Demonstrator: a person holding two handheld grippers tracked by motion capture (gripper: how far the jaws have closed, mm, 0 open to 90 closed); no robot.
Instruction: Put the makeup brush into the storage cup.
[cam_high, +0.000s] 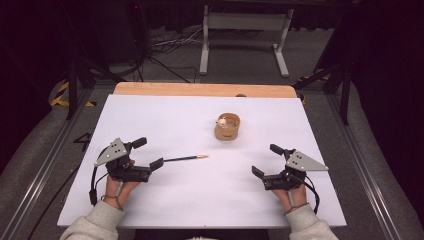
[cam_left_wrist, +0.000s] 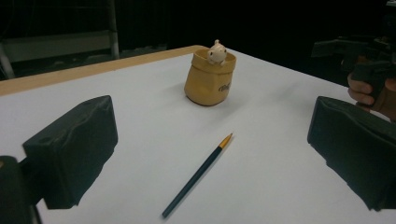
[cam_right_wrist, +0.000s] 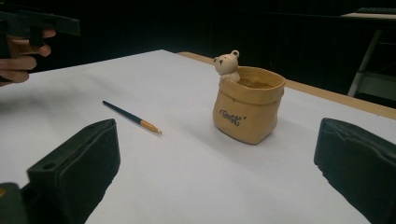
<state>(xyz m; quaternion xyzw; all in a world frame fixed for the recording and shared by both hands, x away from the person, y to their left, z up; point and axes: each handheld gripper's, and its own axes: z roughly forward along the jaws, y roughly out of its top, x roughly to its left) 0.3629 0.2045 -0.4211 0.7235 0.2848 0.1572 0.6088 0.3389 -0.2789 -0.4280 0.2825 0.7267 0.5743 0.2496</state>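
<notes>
On tan pot (cam_right_wrist: 247, 105): "Best".

- The left tongs (cam_high: 147, 152) sit low over the near left part of the table, jaws spread wide and aimed toward the right and a little away from the person.
- The left hand (cam_high: 119, 187) grips them from behind, forearm in a light sleeve (cam_high: 95, 225) entering from the bottom edge.
- The right tongs (cam_high: 266, 160) sit low over the near right part, jaws also spread wide, aimed toward the left and away.
- The right hand (cam_high: 290, 195) holds their handle from behind, wrist bare above a light cuff.
- The two tongs are well apart, roughly level with each other.
- In each gripper view, both black jaws stand far apart with nothing between them.
</notes>
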